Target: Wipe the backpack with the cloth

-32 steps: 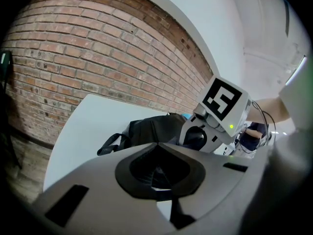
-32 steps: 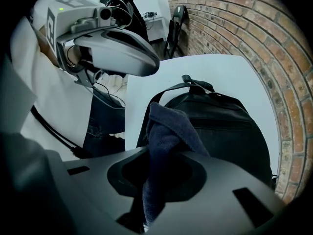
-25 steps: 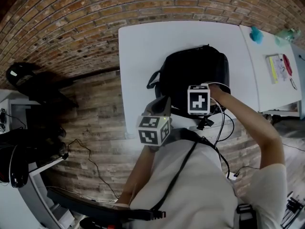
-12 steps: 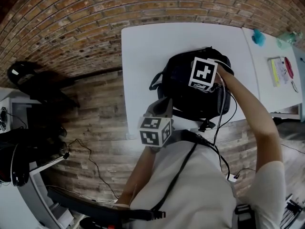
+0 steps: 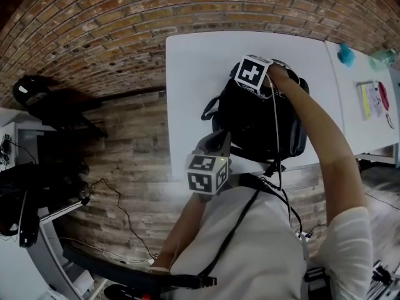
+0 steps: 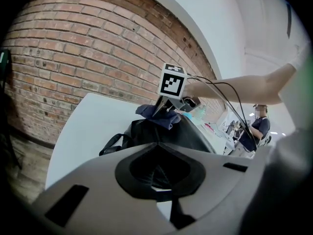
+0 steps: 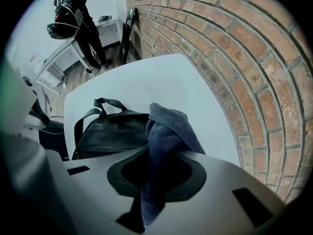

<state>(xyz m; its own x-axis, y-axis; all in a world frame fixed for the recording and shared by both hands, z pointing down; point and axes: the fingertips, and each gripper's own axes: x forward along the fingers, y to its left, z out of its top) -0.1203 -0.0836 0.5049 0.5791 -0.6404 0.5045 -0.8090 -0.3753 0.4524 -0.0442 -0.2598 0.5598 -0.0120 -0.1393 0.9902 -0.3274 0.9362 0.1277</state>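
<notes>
We find the black backpack [image 5: 265,124] lying on a white counter [image 5: 194,67], with a brick wall [image 5: 94,30] beyond the backpack's far side. The right gripper [image 5: 250,83] is over the backpack's far end, and the person's right arm [image 5: 319,136] reaches across the backpack to it. Its jaws are clamped on a dark blue cloth [image 7: 164,146]. In the right gripper view the cloth rises from between the jaws in a folded bunch and also hangs below them. The backpack's strap loop [image 7: 100,106] shows just behind the cloth. In the left gripper view the cloth bunches beneath the right gripper and appears to rest against the top of the backpack. The left gripper [image 5: 215,144] is held at the backpack's near left corner, by the counter's front edge. We cannot tell whether it touches the backpack. Its jaws are together, with nothing between them. A thin cable [image 5: 275,124] runs from the right gripper back over the backpack towards the person. To the right of the backpack stands a second counter [image 5: 353,105] bearing several small items, too small to identify. In the right gripper view another person [image 7: 78,9] stands well beyond the backpack, on the wooden floor [image 5: 134,136].
</notes>
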